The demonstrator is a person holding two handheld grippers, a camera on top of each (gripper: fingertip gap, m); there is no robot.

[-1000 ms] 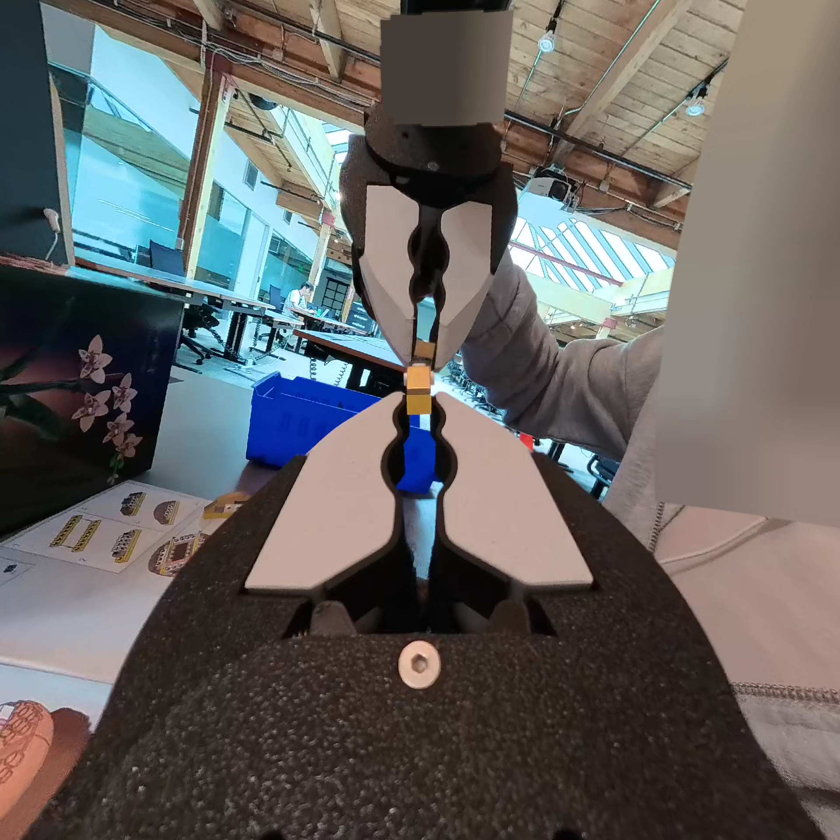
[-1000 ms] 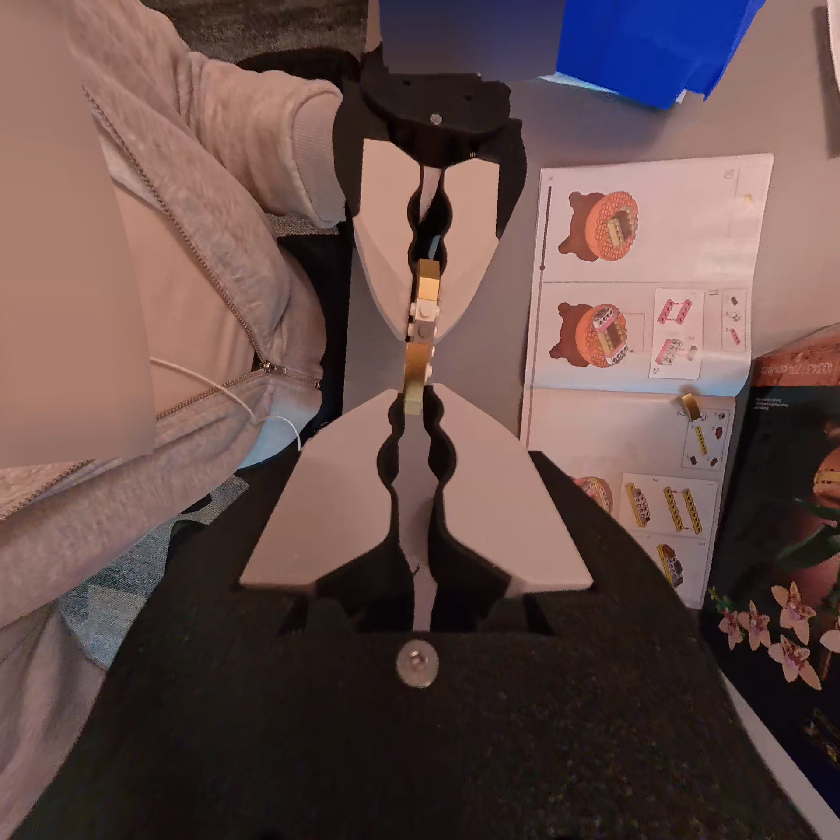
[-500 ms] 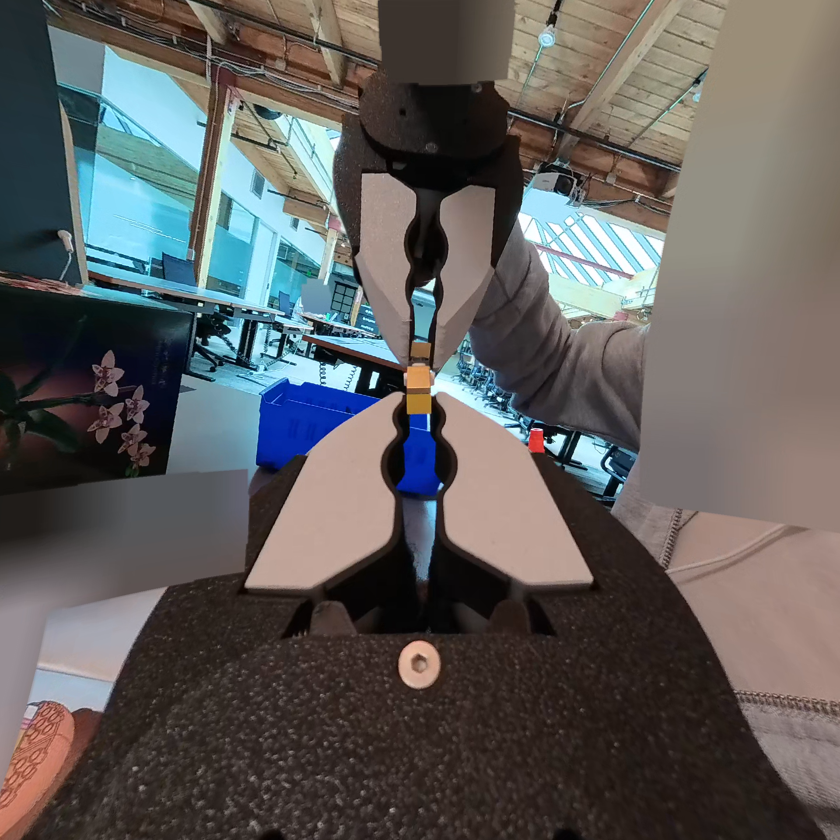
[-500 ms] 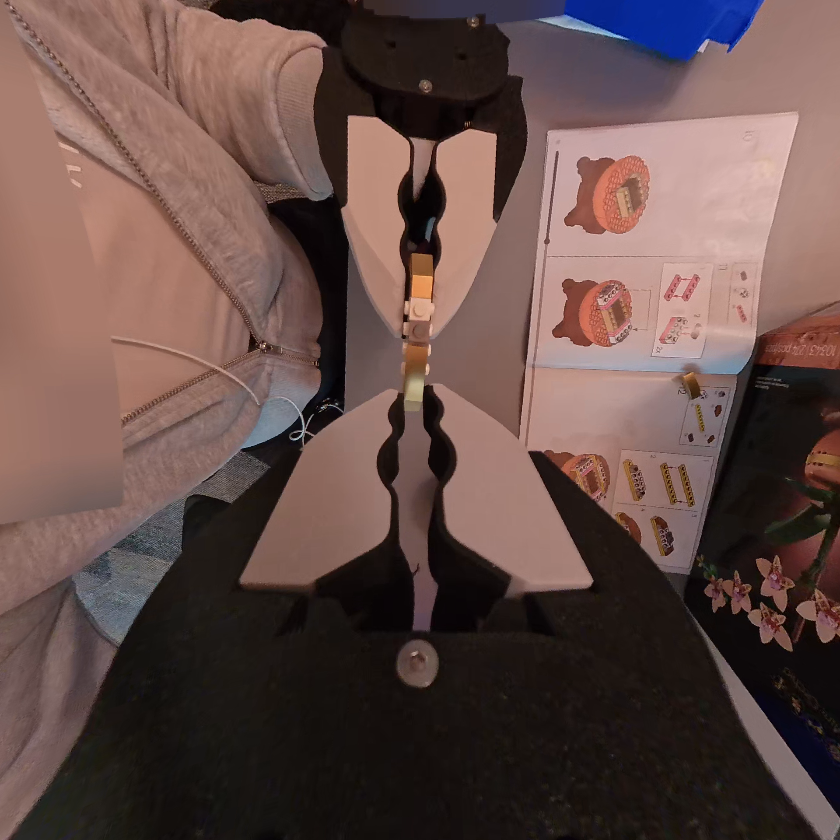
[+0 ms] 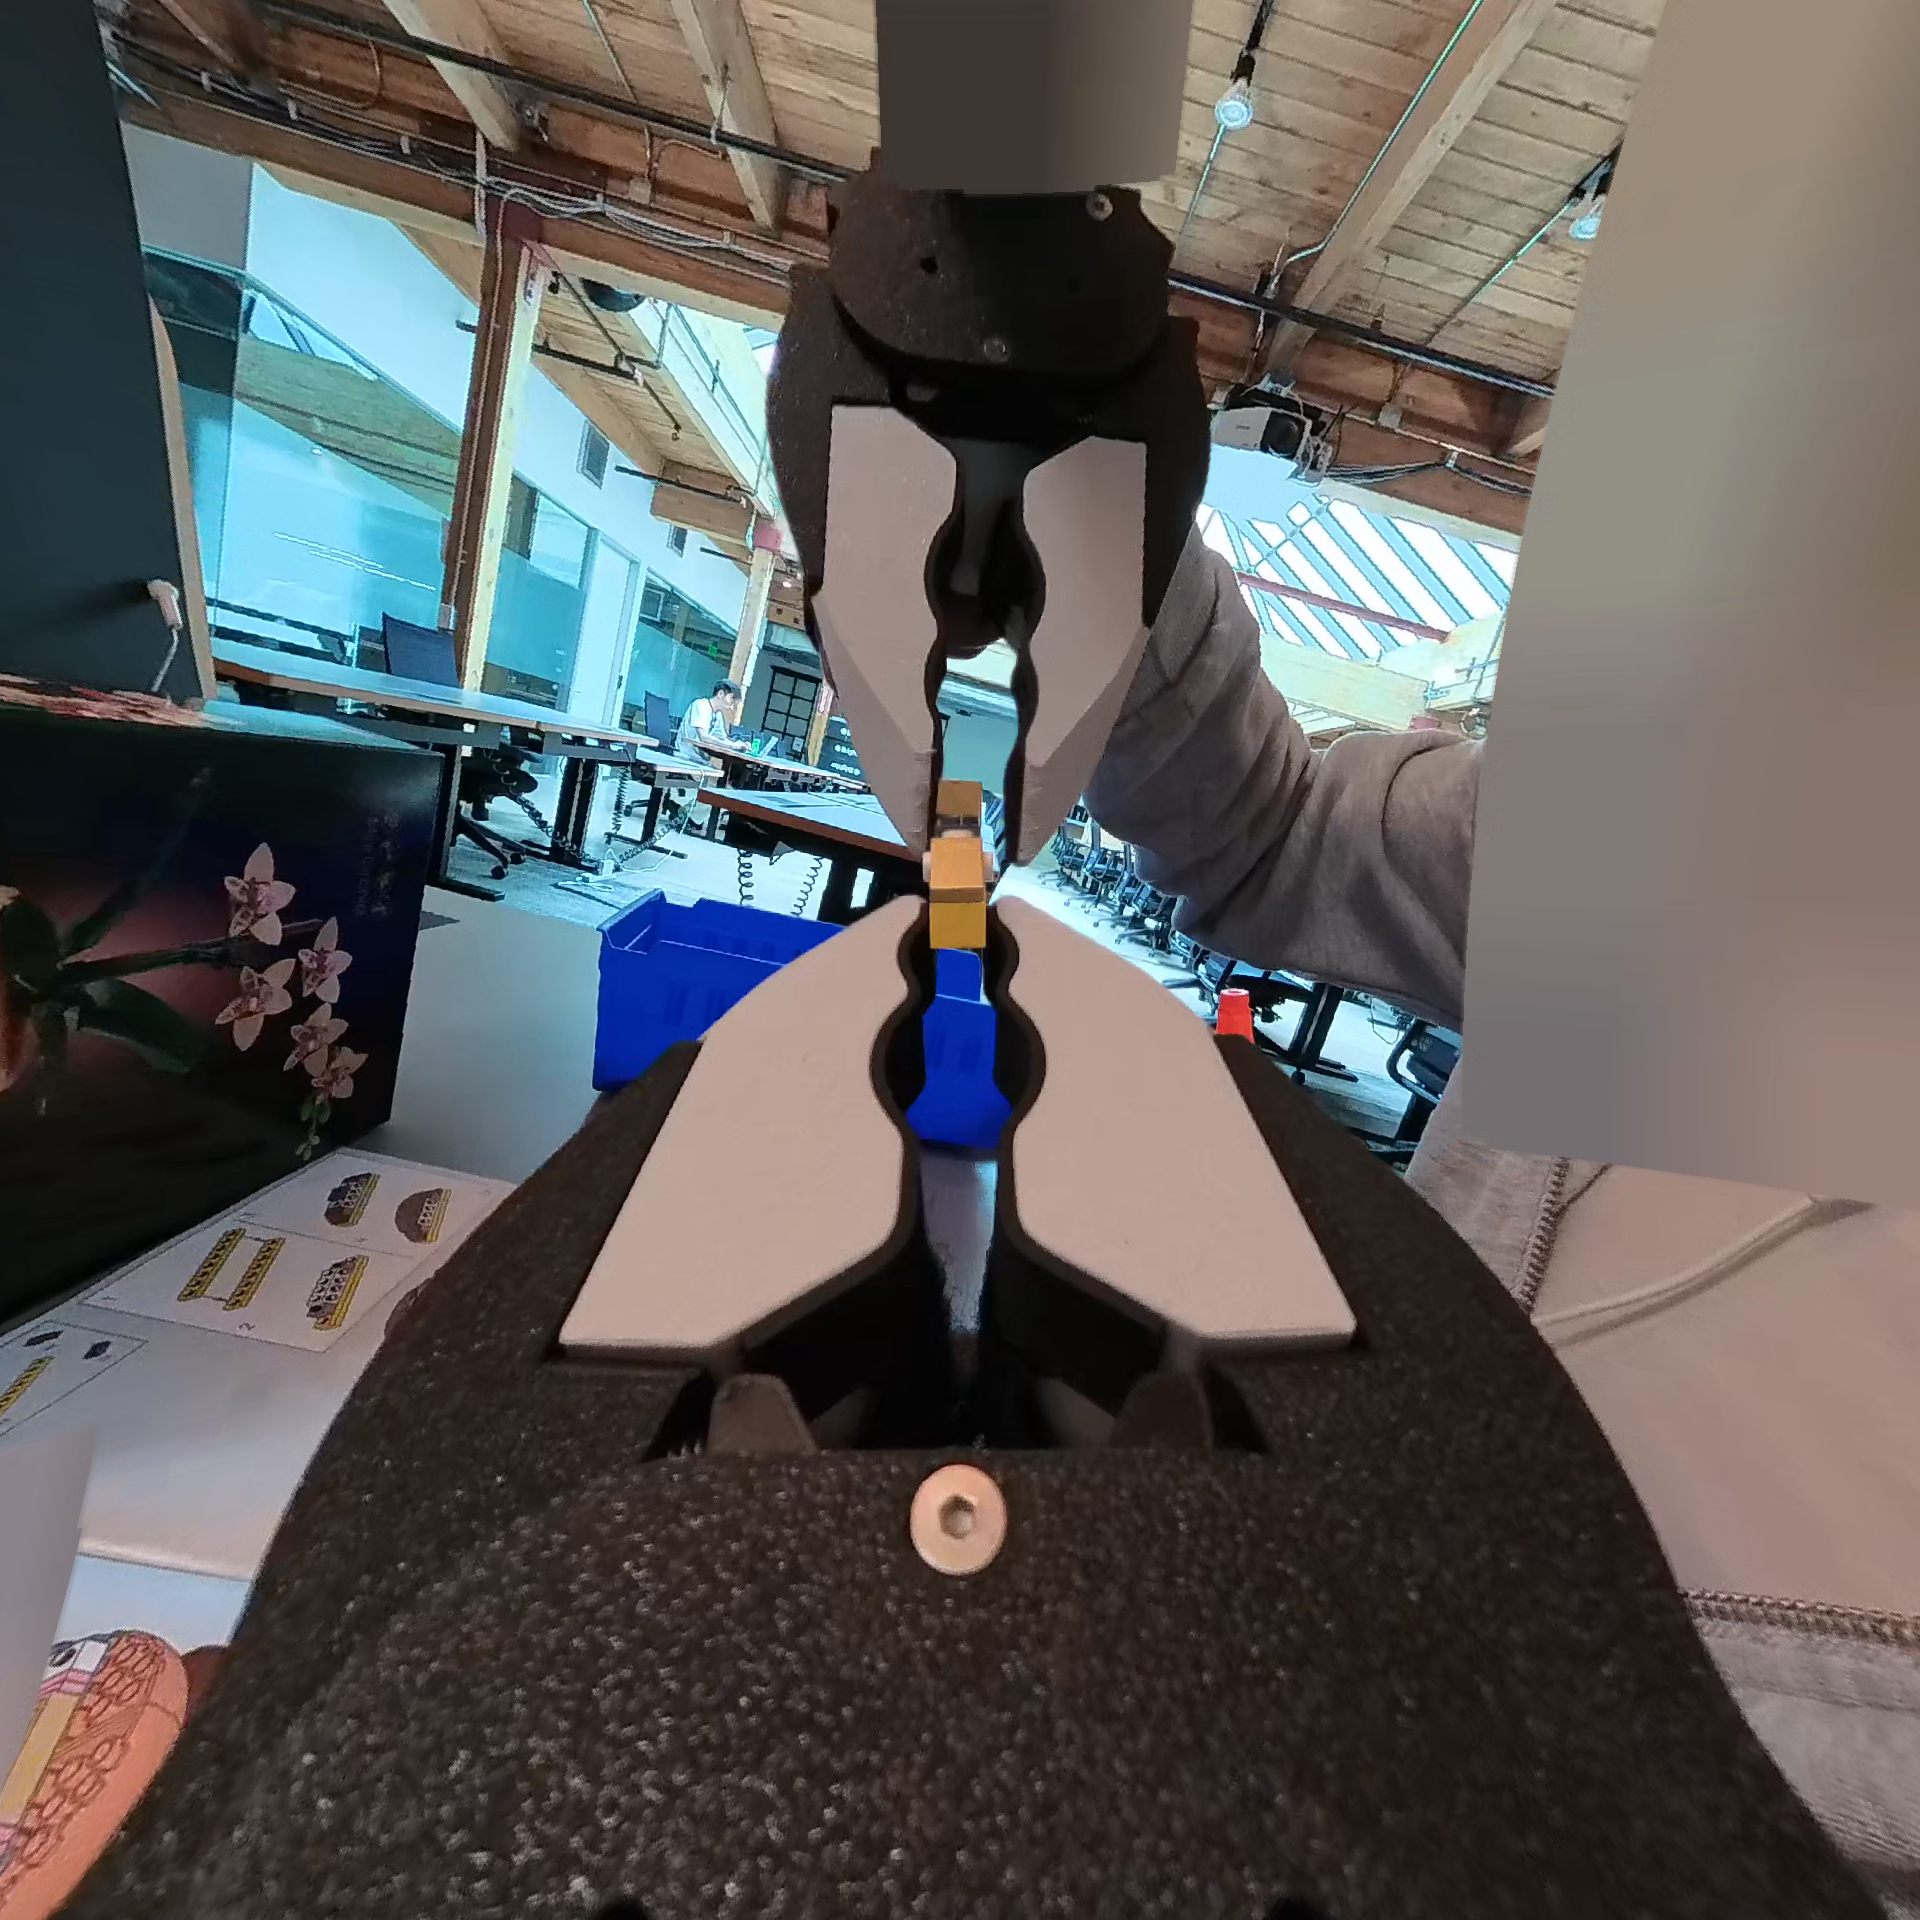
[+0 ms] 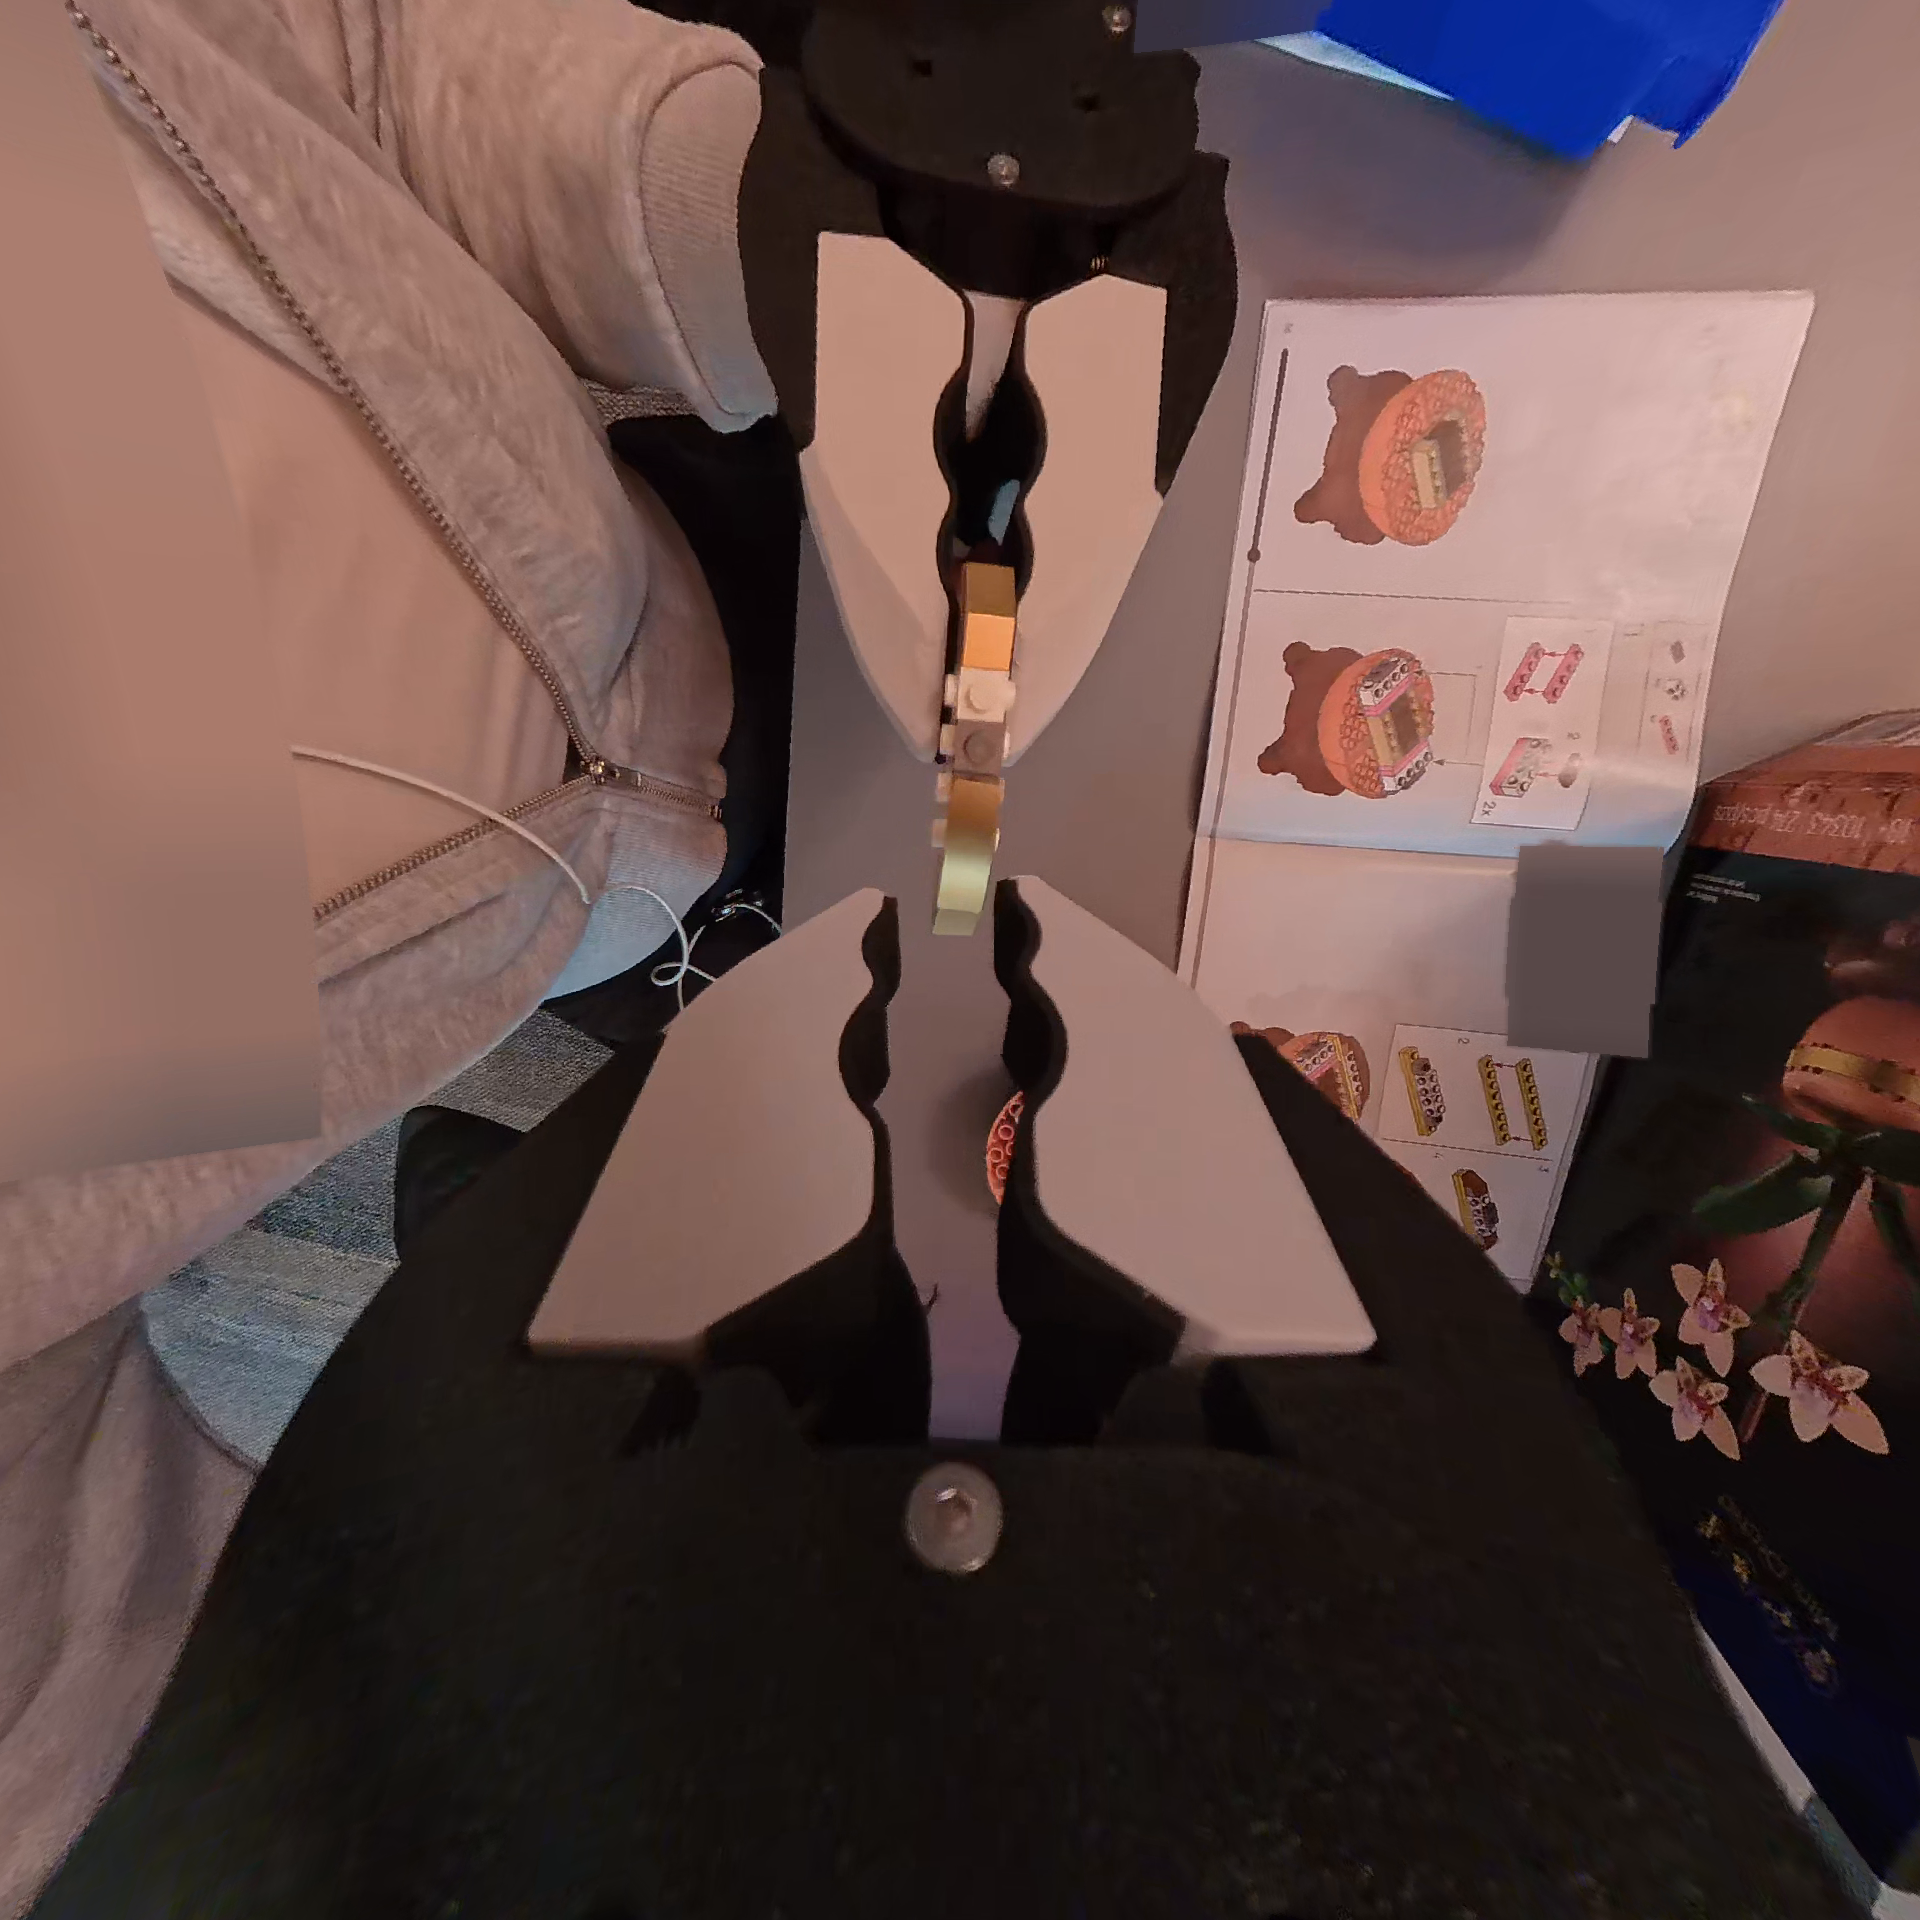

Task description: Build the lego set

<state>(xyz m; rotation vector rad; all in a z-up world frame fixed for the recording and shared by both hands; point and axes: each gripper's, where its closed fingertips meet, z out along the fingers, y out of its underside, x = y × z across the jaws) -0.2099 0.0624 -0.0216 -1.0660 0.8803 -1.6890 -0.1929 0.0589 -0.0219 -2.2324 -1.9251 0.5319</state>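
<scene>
Left tongs (image 5: 956, 914) pinched tight on the brick strip (image 6: 980, 717), mid-air above the counter (image 6: 1122, 727). Right tongs (image 6: 940, 899) parted, gold end between the tips, no grip. Light, stiff, joints pop easily: hold flat sides near the seam.

A ceiling of wooden planks and beams (image 5: 665, 94) is seen overhead, crossed by dark pipes and hung with small lamps (image 5: 1233, 104). Daylight is admitted through a slanted skylight (image 5: 1351, 571) and tall glass partitions (image 5: 343, 540). Long desks (image 5: 436, 717) with dark office chairs (image 5: 488, 800) are ranged across a pale floor (image 5: 540, 894). A dark wall panel (image 5: 62, 364) is set at the left.
</scene>
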